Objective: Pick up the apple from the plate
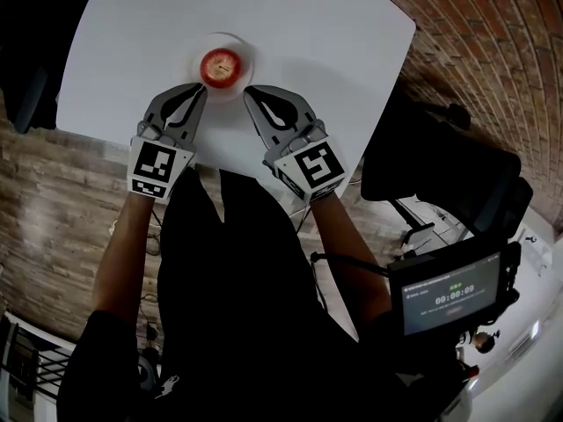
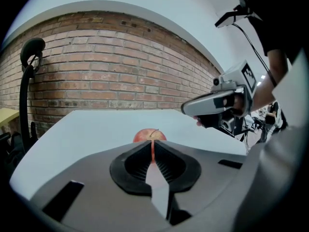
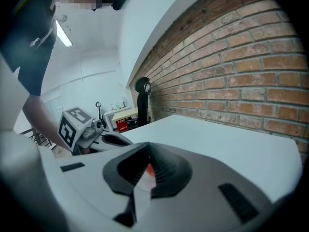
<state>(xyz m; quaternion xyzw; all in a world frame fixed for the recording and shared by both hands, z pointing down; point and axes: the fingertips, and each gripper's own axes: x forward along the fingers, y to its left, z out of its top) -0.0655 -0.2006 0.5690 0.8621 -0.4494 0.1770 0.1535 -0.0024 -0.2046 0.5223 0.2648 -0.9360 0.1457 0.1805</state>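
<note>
The apple (image 1: 220,67) sits on a white plate (image 1: 247,51) on the white table (image 1: 334,25) in the head view, with the left gripper (image 1: 201,89) and right gripper (image 1: 248,90) near it. In the left gripper view the jaws are pressed together and empty, with the apple beyond them. In the right gripper view the jaws are likewise closed, and the apple shows red behind them.

A white table (image 1: 334,33) with rounded corners has a plain, smooth top. Directly on it sits a small round white plate (image 1: 249,53) (white on white, so its rim barely stands out). The plate lies flat close to the table's near edge, about midway along that edge and well apart from the corners.
</note>
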